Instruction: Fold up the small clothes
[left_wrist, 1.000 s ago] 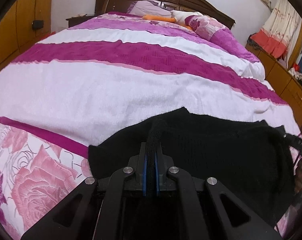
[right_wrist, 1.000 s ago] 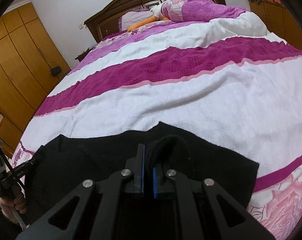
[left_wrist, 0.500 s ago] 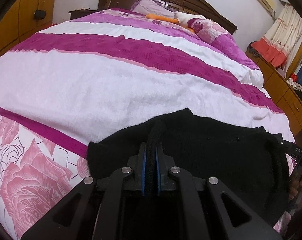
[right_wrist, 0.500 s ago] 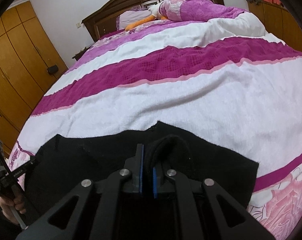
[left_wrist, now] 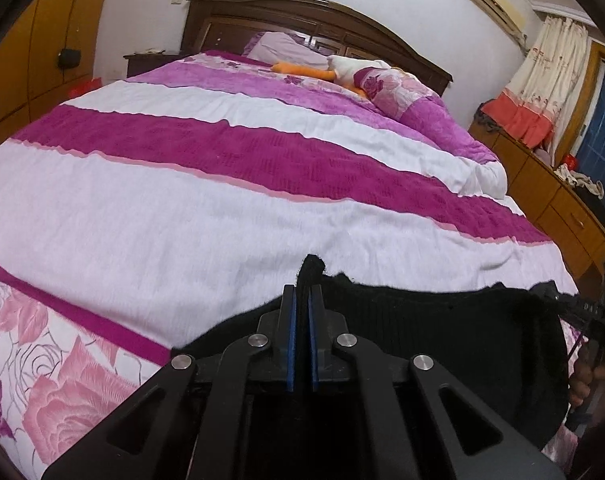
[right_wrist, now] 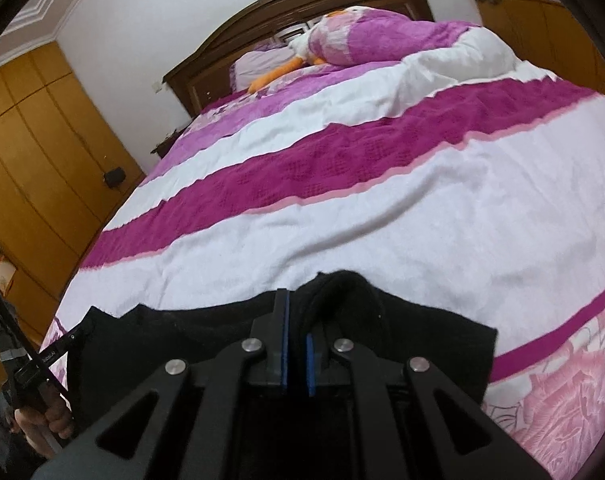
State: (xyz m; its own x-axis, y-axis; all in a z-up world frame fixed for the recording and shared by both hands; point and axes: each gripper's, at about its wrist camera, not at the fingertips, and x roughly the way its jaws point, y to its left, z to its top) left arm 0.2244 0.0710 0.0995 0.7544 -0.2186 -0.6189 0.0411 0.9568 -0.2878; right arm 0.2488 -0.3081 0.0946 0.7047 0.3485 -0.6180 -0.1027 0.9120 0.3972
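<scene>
Bed with pink-and-white striped cover fills both views. Black knit garment is stretched over its near edge. Left gripper and right gripper each clench a pinch of its upper hem.

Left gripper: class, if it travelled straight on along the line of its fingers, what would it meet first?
The left gripper is shut on the black knitted garment and points down at the bed. Straight ahead it would probably meet the white band of the magenta-and-white striped bedspread first; depth is hard to judge.
</scene>
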